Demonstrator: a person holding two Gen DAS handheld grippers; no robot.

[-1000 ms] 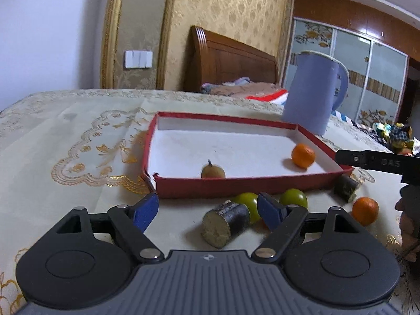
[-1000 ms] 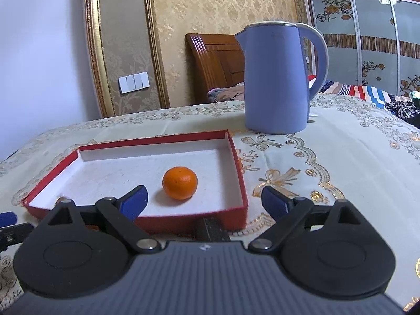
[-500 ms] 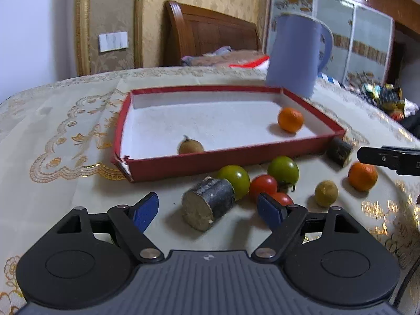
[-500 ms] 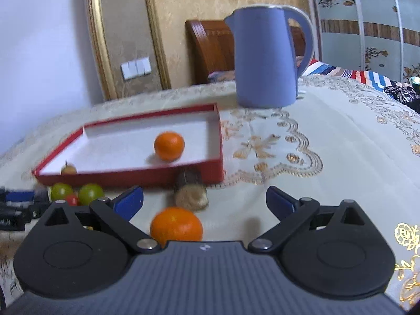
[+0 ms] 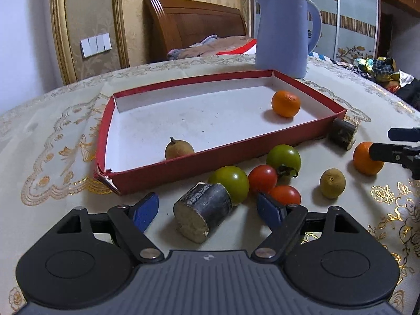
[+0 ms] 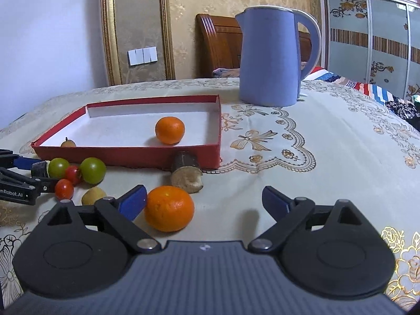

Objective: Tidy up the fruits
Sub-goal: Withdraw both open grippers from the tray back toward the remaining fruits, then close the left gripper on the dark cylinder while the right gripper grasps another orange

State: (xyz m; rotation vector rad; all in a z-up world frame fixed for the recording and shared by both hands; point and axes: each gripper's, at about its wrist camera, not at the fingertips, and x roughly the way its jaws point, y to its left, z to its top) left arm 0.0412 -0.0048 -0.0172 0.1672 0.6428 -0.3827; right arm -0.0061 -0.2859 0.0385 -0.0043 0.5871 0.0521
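Both grippers now sit higher and closer over the loose fruit than a second ago, when the red tray filled most of each view. The left gripper (image 5: 208,208) is spread wide, its blue fingers either side of a dark cane stub (image 5: 203,215) lying on its side, not touching it. At its 12 o'clock a green tomato (image 5: 231,183) rests against the stub, with a red tomato (image 5: 262,178), a second red one (image 5: 286,194) and another green tomato (image 5: 283,157) crowded at 1 o'clock, and a small brown fruit (image 5: 332,183) at 2 o'clock. The right gripper (image 6: 203,199) is also spread wide, empty, with an orange (image 6: 169,208) just beside its left finger and a second cane stub (image 6: 185,172) at 11 o'clock, against the tray wall. The red tray (image 5: 162,169) holds one orange (image 5: 285,103) and one brown fruit (image 5: 179,149). A blue kettle (image 6: 270,57) stands beyond the tray at 1 o'clock. Everything rests on a cream tablecloth (image 6: 328,144) with gold embroidery. Behind are a wooden headboard (image 5: 194,23), gold wallpaper and a wall switch (image 5: 95,44).
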